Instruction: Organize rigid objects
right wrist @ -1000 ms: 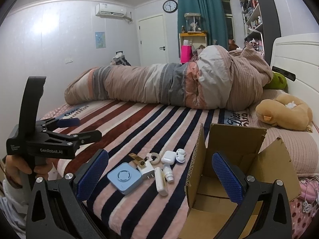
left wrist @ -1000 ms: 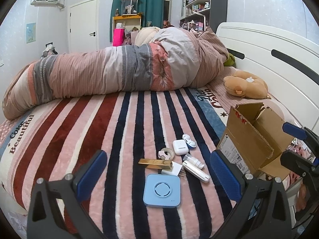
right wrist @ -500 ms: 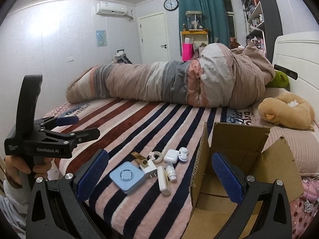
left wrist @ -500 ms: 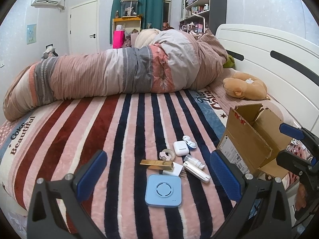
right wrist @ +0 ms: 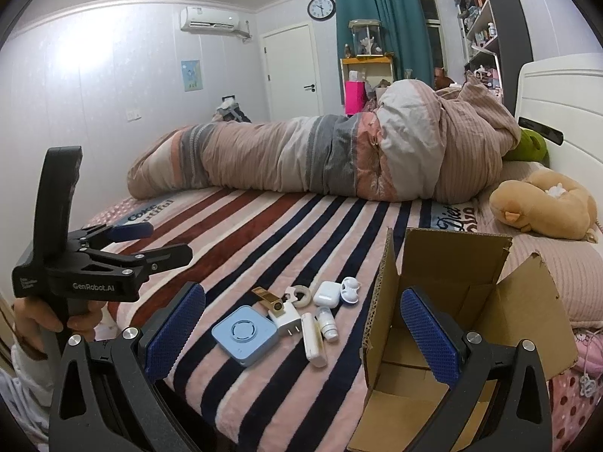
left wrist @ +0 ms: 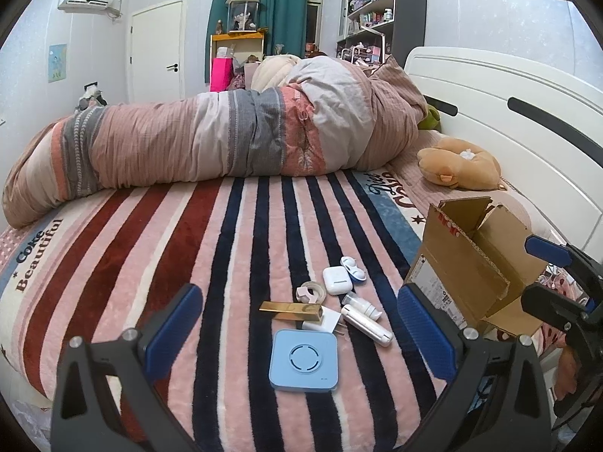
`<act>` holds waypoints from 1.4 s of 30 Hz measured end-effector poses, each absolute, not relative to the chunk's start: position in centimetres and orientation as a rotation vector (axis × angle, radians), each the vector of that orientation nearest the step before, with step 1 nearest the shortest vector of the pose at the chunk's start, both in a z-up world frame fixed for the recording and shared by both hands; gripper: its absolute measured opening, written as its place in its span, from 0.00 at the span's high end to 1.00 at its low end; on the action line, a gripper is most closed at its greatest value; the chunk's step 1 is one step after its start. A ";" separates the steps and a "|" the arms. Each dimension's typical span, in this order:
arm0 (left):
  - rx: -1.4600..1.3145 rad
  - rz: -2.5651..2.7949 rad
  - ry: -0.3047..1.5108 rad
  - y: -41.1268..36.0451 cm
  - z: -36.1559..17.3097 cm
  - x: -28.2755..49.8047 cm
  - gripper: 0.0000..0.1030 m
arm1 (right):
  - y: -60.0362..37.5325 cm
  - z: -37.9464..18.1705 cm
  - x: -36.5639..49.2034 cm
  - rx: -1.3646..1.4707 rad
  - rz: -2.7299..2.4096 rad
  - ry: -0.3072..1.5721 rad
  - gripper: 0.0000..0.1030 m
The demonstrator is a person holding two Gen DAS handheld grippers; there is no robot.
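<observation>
Hovering level above the striped blanket (left wrist: 233,263), both left gripper (left wrist: 301,333) and right gripper (right wrist: 303,329) hold fingers spread, empty.

Striped blanket (left wrist: 158,248) lies bare left of and beyond the tight cluster of blue square device (left wrist: 303,360), gold bar (left wrist: 290,307), charger plug (right wrist: 287,315) and earbud case (left wrist: 336,280), while the upright cardboard box (left wrist: 467,267) walls the right side and the rolled duvet (left wrist: 211,139) blocks the far end.
</observation>
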State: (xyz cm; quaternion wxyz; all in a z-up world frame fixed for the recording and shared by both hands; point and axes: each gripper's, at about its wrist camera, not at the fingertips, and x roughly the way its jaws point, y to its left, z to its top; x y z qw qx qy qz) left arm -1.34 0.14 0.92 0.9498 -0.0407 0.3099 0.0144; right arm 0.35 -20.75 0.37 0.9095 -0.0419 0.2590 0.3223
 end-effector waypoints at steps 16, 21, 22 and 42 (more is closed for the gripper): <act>-0.097 0.001 0.619 1.8 0.5 -1.5 0.00 | -19.4 0.6 -1.1 -0.105 0.696 0.492 0.00; -0.096 0.007 0.623 5.0 -0.4 -1.3 0.00 | -15.7 -0.1 -2.6 -0.138 0.755 0.472 0.32; -0.089 0.015 0.629 5.6 -0.7 -1.2 0.00 | -14.7 -0.7 -2.8 -0.131 0.776 0.482 0.37; -0.086 0.064 0.772 14.9 -10.2 0.8 0.01 | -1.1 -16.8 4.1 -0.037 0.503 0.893 0.15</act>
